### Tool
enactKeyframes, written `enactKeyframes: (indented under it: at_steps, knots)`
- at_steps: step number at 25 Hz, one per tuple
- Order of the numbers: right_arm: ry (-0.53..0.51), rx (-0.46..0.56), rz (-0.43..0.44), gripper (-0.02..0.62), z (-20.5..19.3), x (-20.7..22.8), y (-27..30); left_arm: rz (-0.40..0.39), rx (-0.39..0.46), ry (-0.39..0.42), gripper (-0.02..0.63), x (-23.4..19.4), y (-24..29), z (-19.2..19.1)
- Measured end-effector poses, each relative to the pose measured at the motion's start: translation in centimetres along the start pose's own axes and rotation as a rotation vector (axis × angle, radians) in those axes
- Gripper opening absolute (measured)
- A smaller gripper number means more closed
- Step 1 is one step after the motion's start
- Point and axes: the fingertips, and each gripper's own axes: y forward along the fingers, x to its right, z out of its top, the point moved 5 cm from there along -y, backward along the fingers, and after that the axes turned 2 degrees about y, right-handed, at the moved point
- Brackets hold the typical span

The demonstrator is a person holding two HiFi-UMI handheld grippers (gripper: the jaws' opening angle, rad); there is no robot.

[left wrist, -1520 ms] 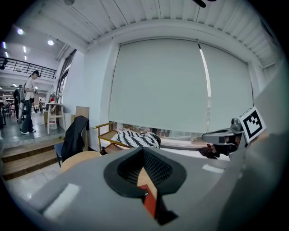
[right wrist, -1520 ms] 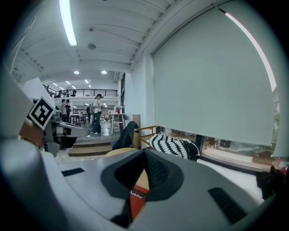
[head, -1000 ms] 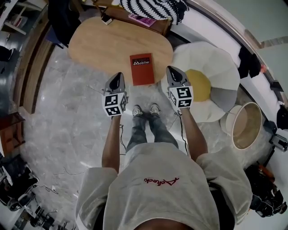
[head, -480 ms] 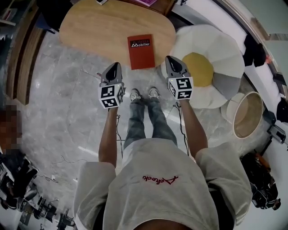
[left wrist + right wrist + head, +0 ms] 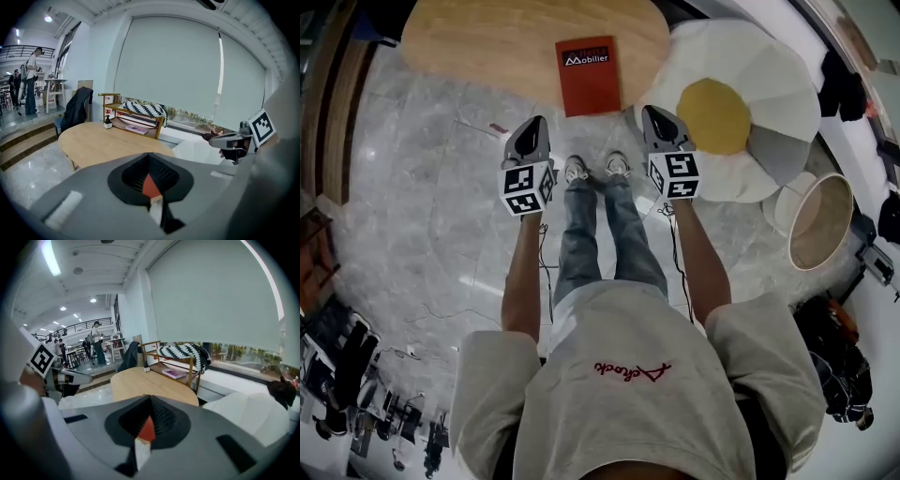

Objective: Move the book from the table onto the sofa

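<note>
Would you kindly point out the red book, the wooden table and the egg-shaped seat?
red book (image 5: 589, 84), head view, middle of its cover
wooden table (image 5: 478, 42), head view, bare top left of the book
egg-shaped seat (image 5: 714, 114), head view, its yellow centre

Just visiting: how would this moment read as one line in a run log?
stage: before pickup | book: flat on table, untouched | left gripper: shut, empty | right gripper: shut, empty
</note>
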Motion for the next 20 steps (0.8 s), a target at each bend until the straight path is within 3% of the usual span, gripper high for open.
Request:
enactKeyframes:
  at_steps: [20]
  knots:
    - [0.047,-0.126,0.006,0.009,-8.8,1.0,3.1,-0.008,-0.100,-0.041,0.009,-1.5,5.6,-7.5]
